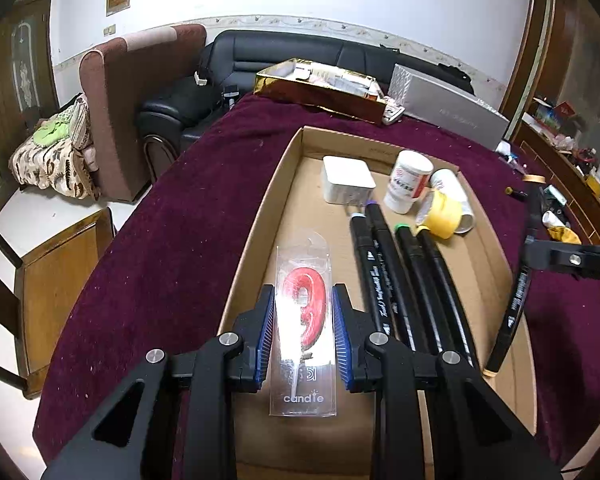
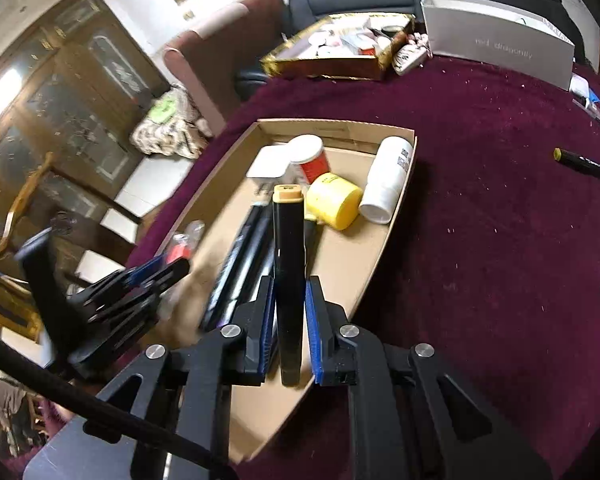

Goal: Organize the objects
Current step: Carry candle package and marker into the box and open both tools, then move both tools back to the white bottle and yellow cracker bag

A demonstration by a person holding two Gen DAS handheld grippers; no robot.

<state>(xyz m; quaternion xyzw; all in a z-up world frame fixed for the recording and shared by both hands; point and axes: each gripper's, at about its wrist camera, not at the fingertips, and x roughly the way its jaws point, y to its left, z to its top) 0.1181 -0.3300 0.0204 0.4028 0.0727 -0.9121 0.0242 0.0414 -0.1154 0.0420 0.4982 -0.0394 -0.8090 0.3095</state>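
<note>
My left gripper [image 1: 303, 300] is shut on a clear pack with a red number candle [image 1: 304, 312], held over the left side of the cardboard box [image 1: 260, 216]. My right gripper [image 2: 287, 292] is shut on a black marker with a tan cap [image 2: 287, 256], held over the same box [image 2: 400, 200]; that marker also shows in the left wrist view [image 1: 516, 300]. Several black markers [image 1: 404, 272] lie in the box, with a white block [image 1: 346, 178], a white jar [image 1: 406, 180], a yellow tape roll [image 1: 440, 214] and a white tube [image 2: 388, 176].
The box stands on a maroon cloth table [image 2: 500, 240]. A gold box [image 1: 324, 88] and a grey box [image 1: 452, 110] stand at the far edge. A loose marker [image 2: 584, 166] lies at the right. A wooden chair [image 1: 52, 276] stands left of the table.
</note>
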